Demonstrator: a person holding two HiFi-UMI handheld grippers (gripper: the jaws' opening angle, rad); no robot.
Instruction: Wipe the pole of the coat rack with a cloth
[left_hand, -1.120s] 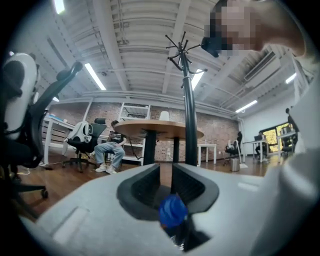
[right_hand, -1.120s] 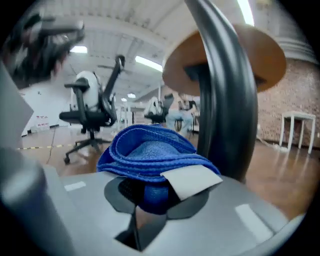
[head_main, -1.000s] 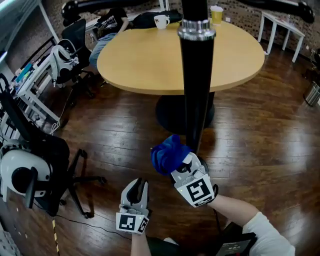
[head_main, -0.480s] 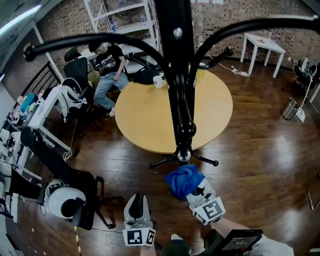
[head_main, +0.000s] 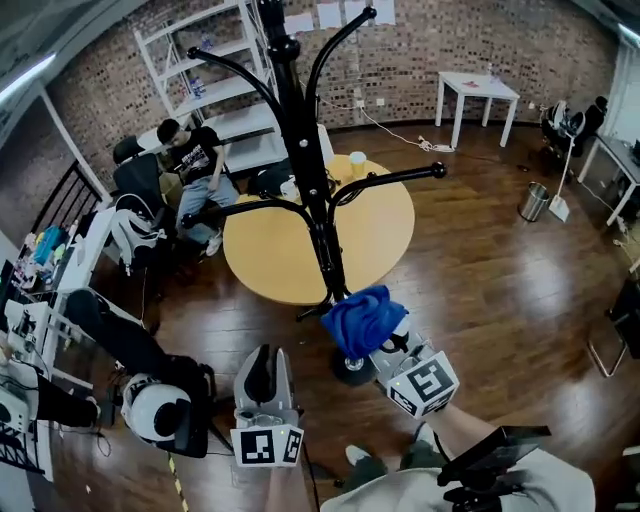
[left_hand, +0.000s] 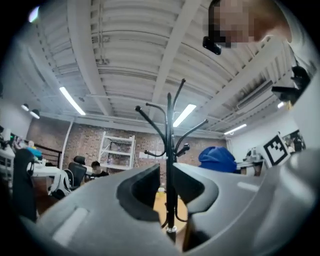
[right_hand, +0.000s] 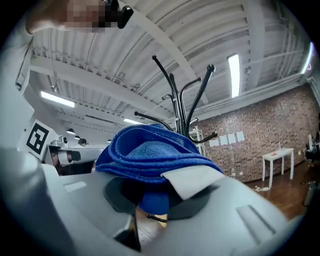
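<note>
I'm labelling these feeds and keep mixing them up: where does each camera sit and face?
Head view: on the person's head, facing steeply down at the rack and table; the left tongs and right tongs show.
Left gripper view: on the left tongs, facing up past its empty, parted jaws at the pole and ceiling.
Right gripper view: on the right tongs, facing up over the clamped cloth.
All three share rack and cloth.

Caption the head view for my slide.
Right gripper holds a bunched blue cloth near the black coat rack's pole.
</note>
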